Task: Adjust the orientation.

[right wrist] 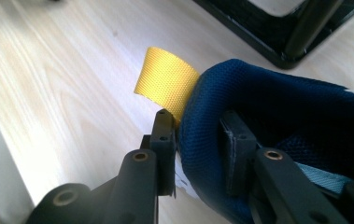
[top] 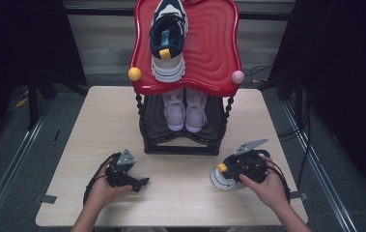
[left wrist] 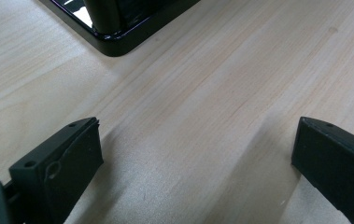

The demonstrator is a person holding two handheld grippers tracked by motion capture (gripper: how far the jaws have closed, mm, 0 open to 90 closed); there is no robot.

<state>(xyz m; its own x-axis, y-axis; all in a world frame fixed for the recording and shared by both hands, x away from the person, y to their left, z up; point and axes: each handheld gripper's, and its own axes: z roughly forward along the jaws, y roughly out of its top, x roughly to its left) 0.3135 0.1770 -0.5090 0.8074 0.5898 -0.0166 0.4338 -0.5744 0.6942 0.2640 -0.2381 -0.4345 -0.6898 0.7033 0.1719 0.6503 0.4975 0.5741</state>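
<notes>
Sneaker (top: 221, 178): white sole, navy collar, yellow heel tab (right wrist: 166, 83). It lies on the wooden table (top: 180, 193), near the front right, in front of the black base of the shoe rack (top: 180, 145) and apart from it.

Right gripper (right wrist: 197, 140): held in the person's right hand (top: 263, 186), closed on the sneaker's heel collar. In the right gripper view one jaw sits outside the padded navy collar, just below the yellow tab, and the other sits inside the shoe; the collar is pinched between them.

Left gripper (left wrist: 195, 154): held in the person's left hand (top: 104, 191) at the front left of the table. Jaws stand wide apart with bare wood between them; nothing is held. In the left gripper view a corner of the rack base appears at upper left, well apart from the jaws.

Shoe rack: two tiers. The red top shelf (top: 214, 53) carries one matching sneaker (top: 168, 38), heel toward the person. The lower black tier holds a pair of pale pink shoes (top: 184, 110) side by side. A yellow knob (top: 134, 74) and a pink knob (top: 237, 77) sit at the red shelf's front corners
</notes>
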